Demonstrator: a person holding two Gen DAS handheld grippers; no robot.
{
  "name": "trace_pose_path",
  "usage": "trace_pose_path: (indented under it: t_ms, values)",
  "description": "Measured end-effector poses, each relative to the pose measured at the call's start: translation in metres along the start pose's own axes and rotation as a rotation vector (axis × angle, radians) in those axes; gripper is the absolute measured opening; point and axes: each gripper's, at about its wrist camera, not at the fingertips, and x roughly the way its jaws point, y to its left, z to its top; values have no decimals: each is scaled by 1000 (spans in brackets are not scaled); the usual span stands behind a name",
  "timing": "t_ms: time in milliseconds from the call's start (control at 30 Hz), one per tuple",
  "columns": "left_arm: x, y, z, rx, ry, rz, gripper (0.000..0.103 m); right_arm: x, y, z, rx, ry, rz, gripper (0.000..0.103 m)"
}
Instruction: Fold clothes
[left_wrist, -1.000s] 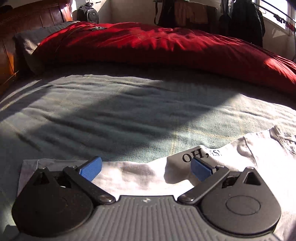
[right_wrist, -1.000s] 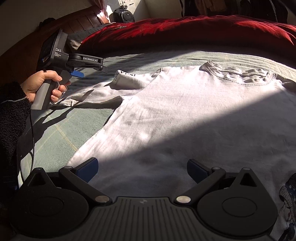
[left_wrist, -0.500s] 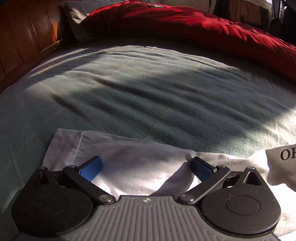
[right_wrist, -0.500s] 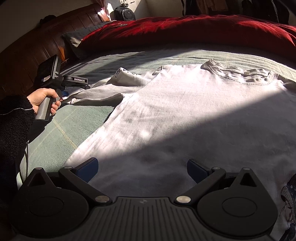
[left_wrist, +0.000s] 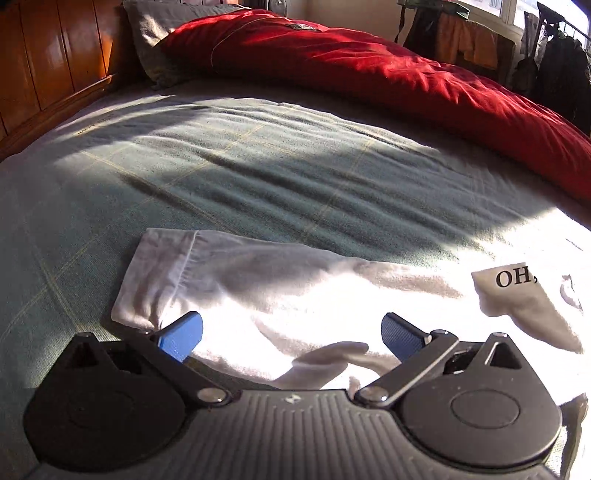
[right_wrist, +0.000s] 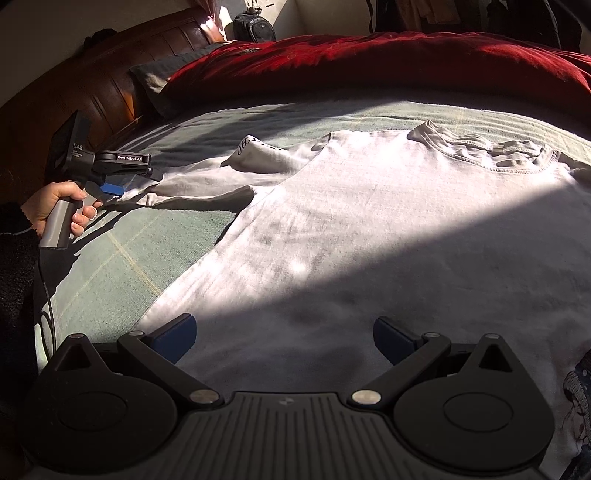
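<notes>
- Left gripper (left_wrist: 291, 334): jaws spread wide, blue pads (left_wrist: 181, 334) apart, nothing between them. It hangs low over the sleeve (left_wrist: 229, 280) of the shirt (right_wrist: 369, 229), with the left pad just beside the cuff's near corner; contact cannot be told.
- Sleeve, left wrist view: lies flat just ahead of the jaws, long axis running crosswise to the fingers, cuff end to the left, shoulder end to the right. A turned-over flap (left_wrist: 517, 291) printed "OH," sits ahead and right of the right pad.
- Left gripper in the right wrist view (right_wrist: 110, 188): held by the left hand (right_wrist: 64, 206) far to the left of the right gripper, fingers pointing along the sleeve toward the shirt body.
- Right gripper (right_wrist: 284, 338): jaws likewise wide apart and holding nothing, poised over the lower part of the shirt, which fills the space between and ahead of the pads.
- Shirt, right wrist view: white, spread flat on the sheet (right_wrist: 122, 258); long axis runs straight away from the gripper, hem near, collar (right_wrist: 480, 147) far and slightly right. The sleeve extends to the left.
- Sheet: green, surrounds the shirt to the left and beyond.
- Quilt (right_wrist: 369, 62): red, bunched across the far side, beyond the collar.
- Headboard (left_wrist: 48, 62): wooden, far left of both grippers.
</notes>
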Motion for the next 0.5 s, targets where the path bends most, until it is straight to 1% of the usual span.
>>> trace_pose_path:
  t_ms: [67, 133, 233, 367, 433, 467, 500]
  values:
    - [1, 1, -4, 5, 11, -18, 102, 1, -1, -1, 2, 2, -1, 103]
    - [8, -1, -8, 37, 36, 26, 102, 2, -1, -1, 7, 3, -2, 103]
    - [18, 7, -16, 59, 80, 77, 103, 2, -1, -1, 7, 8, -8, 103]
    - [8, 26, -18, 11, 103, 97, 103, -3, -2, -1, 2, -4, -1, 103]
    - [-3, 26, -14, -12, 98, 90, 101, -3, -3, 0, 11, -5, -2, 103]
    - [-9, 19, -12, -1, 80, 61, 102, -3, -4, 0, 14, -4, -4, 103]
    - [-14, 8, -10, 17, 61, 14, 102, -2, -4, 0, 14, -4, -7, 103]
